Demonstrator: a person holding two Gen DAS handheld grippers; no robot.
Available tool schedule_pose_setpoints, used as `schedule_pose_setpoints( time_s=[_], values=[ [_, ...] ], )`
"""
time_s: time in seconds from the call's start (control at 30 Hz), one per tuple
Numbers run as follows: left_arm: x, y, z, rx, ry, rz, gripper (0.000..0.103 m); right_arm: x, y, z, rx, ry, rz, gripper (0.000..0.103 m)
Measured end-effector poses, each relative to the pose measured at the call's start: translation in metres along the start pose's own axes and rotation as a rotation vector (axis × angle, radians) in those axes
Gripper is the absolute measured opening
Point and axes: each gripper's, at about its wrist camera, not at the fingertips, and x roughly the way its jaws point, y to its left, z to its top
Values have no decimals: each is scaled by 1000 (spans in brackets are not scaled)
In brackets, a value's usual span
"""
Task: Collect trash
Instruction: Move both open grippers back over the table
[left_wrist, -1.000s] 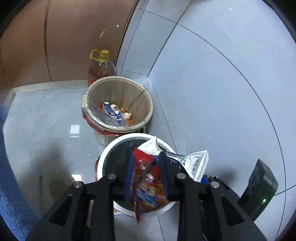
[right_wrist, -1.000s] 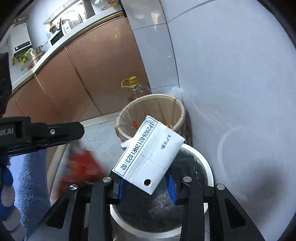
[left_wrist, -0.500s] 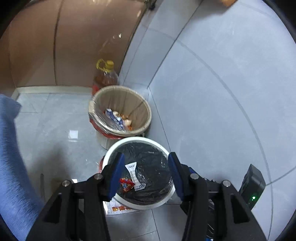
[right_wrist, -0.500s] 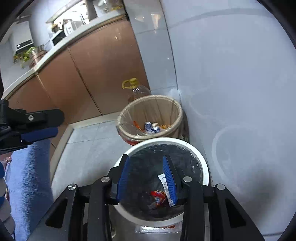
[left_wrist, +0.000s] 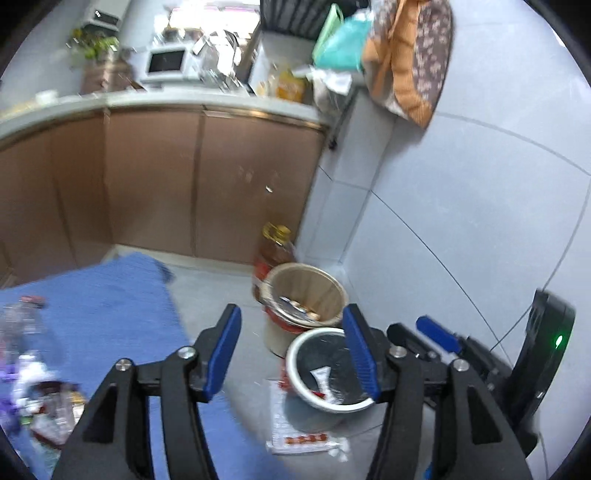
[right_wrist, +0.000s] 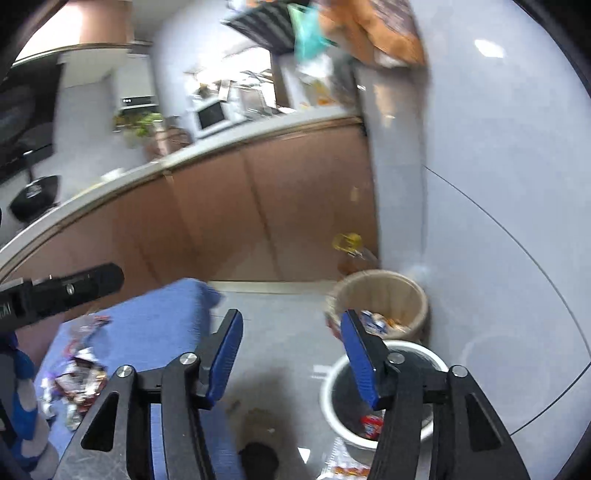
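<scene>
Both grippers are gaping empty, jaws just opening: left gripper (left_wrist: 291, 350); right gripper (right_wrist: 291, 354); crumpled wrapper litter (right_wrist: 79, 376) on the blue cloth-covered worktop (right_wrist: 155, 321) is lying at nine o'clock, nearer the left.

The left gripper (left_wrist: 291, 350) has just been opening its jaws, and nothing lies between the blue pads (left_wrist: 221, 354). Beyond its right finger stands a white bin (left_wrist: 295, 373) lined in black, with a red wrapper (left_wrist: 317, 394) and a white packet (left_wrist: 323, 376) inside. Just behind it sits a tan wastebasket (left_wrist: 332, 291) holding scraps, and an oil bottle (left_wrist: 275, 247) stands farther back by the brown cabinets (left_wrist: 147, 184). A flat printed bag (left_wrist: 299, 439) lies on the floor under the white bin. To the left, a blue cloth (left_wrist: 110, 295) carries blurred litter (left_wrist: 51, 410). The right gripper (left_wrist: 436, 334) shows at the near right.
</scene>
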Motion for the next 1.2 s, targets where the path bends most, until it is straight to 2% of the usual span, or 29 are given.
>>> schedule_pose_setpoints(
  time_s=[0.07,0.3,0.43,0.63,0.87,0.93,1.2],
  values=[
    [-27,15,-5,-4,-31,40,66,-10,23,5,-31,-10,52,54],
    [-111,65,-31,-43,-107,146,66,-30,84,7,-124,-21,163,56],
    [-145,89,-50,-52,-129,213,66,-40,116,5,-176,-16,217,57],
    [-186,136,-83,-96,-133,266,66,-49,165,-6,-253,11,286,62],
    [-232,214,-131,-237,-110,373,66,-36,211,-30,-309,77,366,64],
    [-242,234,-148,-288,-91,424,66,-30,223,-40,-325,100,389,64],
    [-250,289,-205,-510,-16,531,66,2,256,-75,-384,202,478,64]
  ],
)
